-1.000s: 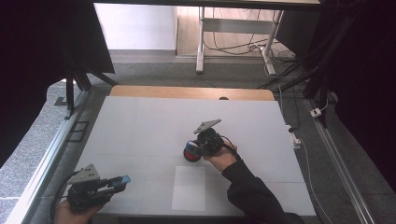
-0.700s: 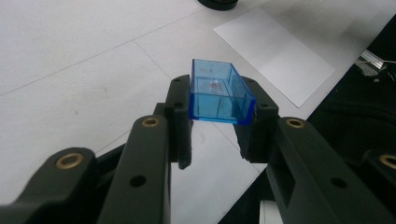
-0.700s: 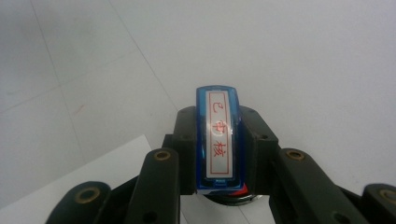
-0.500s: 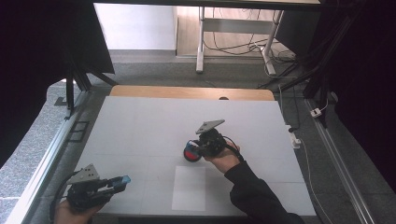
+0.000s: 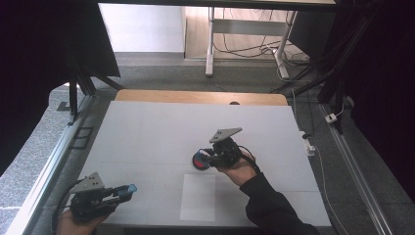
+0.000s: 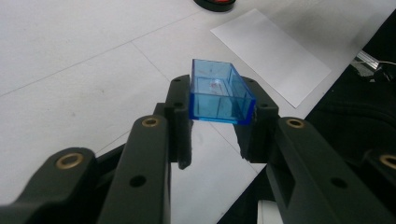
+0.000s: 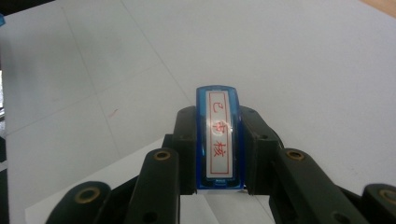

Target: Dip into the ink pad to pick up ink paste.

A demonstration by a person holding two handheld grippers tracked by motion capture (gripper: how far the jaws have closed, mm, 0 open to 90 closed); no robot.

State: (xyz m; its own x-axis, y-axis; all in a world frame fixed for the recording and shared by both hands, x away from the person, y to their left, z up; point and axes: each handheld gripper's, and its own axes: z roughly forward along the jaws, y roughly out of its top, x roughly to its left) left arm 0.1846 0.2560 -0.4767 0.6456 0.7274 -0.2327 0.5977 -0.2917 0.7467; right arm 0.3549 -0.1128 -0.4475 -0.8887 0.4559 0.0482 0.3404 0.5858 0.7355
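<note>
Stamp (image 7: 218,140), blue plastic body with red characters on label, clamped between right gripper (image 7: 217,149) fingers over ink pad (image 5: 200,160) mid-surface. Looked light, rigid, slick; flat long sides best for grip. Clear blue cap (image 6: 219,93) pinched by left gripper (image 6: 217,126) at near-left corner.

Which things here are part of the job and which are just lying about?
In the job:
- blue stamp, clamped in the right claw
- clear blue cap, clamped in the left claw
- red ink pad, by the right claw
- sheet of paper

Lying about:
- cables on the floor
- table legs beyond
</note>
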